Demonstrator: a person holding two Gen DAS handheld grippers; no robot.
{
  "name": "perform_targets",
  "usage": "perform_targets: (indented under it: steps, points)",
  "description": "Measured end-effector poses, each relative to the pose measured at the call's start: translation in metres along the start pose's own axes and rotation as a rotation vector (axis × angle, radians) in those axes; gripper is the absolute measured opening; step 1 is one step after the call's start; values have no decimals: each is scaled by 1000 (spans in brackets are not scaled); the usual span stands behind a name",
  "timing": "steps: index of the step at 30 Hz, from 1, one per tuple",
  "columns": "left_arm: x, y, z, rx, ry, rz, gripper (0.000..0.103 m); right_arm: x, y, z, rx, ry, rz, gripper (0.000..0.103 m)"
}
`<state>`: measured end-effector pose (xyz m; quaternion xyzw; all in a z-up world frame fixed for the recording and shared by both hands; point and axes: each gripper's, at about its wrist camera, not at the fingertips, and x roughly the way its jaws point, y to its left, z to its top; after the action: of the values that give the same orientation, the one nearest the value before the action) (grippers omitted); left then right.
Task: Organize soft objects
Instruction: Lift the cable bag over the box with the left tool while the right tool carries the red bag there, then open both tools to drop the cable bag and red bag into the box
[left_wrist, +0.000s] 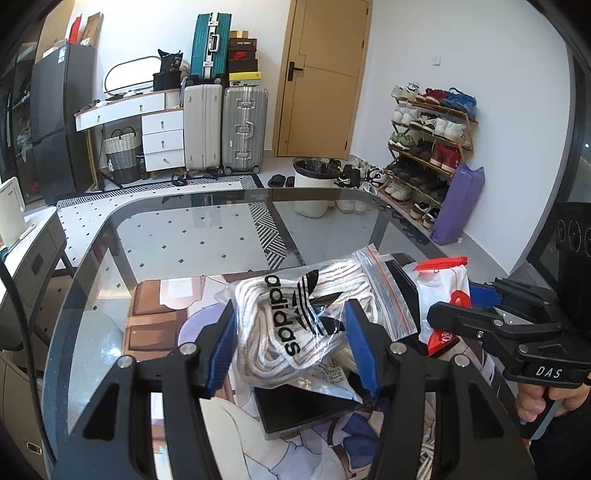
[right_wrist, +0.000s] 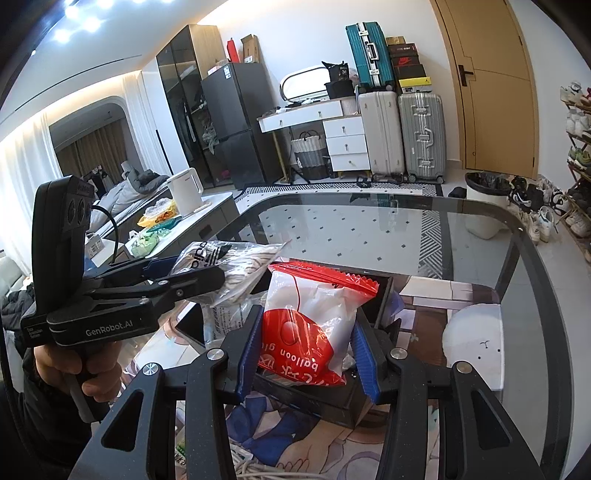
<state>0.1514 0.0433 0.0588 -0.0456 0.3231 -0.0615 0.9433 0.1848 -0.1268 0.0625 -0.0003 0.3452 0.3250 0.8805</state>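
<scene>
Holding a clear zip bag of white laces (left_wrist: 291, 325) in the left claw (left_wrist: 291, 343), pads pressing its sides, just above the black box (left_wrist: 306, 410). Gripping a red-and-white balloon packet (right_wrist: 314, 325) in the right claw (right_wrist: 306, 354), also above the black box (right_wrist: 332, 402). Hovering both over the glass surface (right_wrist: 480, 251). Judging neither soft item placed yet; lowering and releasing both apparently remaining.

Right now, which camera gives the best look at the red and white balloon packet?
The right wrist view: the balloon packet fills the frame between the right gripper fingers, label readable. The left wrist view shows only its red top edge, behind the adidas bag.
</scene>
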Motion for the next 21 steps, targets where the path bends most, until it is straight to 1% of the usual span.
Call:
perform_targets:
  steps: [7, 12, 21]
  points:
    - [13, -2, -3, 17, 16, 5, 55, 18, -2, 2, -15, 35, -5, 46]
    - [18, -6, -1, 44, 12, 16, 55, 31, -4, 2, -26, 68, -6, 46]
    - [32, -12, -2, 81, 46, 24, 55, 43, -5, 0, -68, 97, -53, 46]
